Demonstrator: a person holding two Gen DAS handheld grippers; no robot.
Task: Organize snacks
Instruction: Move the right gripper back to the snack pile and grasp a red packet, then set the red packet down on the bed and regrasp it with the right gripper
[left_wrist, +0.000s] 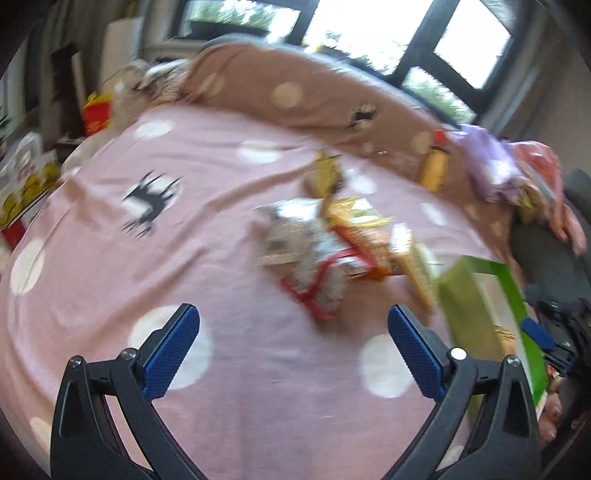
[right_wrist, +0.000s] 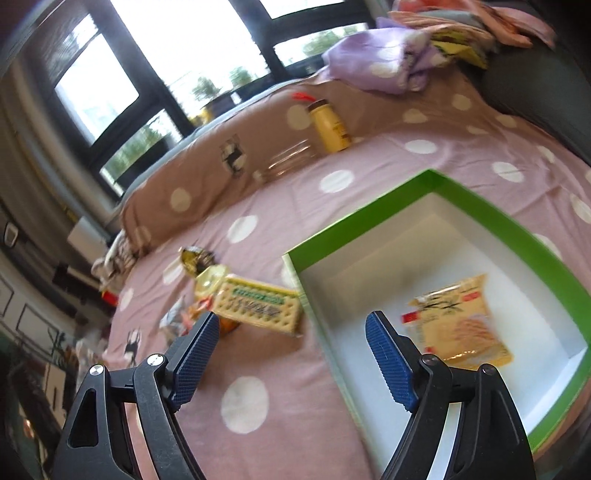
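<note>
Snacks lay in a loose pile (left_wrist: 328, 240) on the pink dotted bedspread (left_wrist: 221, 369), just left of a green box (right_wrist: 436, 184) with a white inside. One yellow packet (right_wrist: 461, 325) already sat flat on the box floor. Left gripper (left_wrist: 293, 354) hung above bare fabric short of the pile, jaws wide apart, nothing between them. Right gripper (right_wrist: 291, 354) straddled the near left wall of the box, jaws also apart and empty; its blue pad (left_wrist: 537, 332) showed at the box's far side in the left view.

Pile looked like crinkly foil and plastic bags: a silver one with red trim (left_wrist: 306, 258), an orange-yellow one beside it, and a cracker pack (right_wrist: 258, 306) leaning right by the box wall. Judged light, soft and slick, contents likely brittle, so a gentle pinch on a sealed edge or across the narrow side seemed best. Cracker pack looked stiffer; take it across its short width.

Packets overlapped, so lifting one could drag a neighbour. Box wall stood between pile and drop spot and needs clearing. Yellow bottle (right_wrist: 330, 127) and a clear jar (right_wrist: 288, 162) rested farther back near the brown pillow (left_wrist: 288, 92), well apart from the pile. Purple cloth (right_wrist: 380, 62) lay beyond. Frames were blurred, labels unreadable.
</note>
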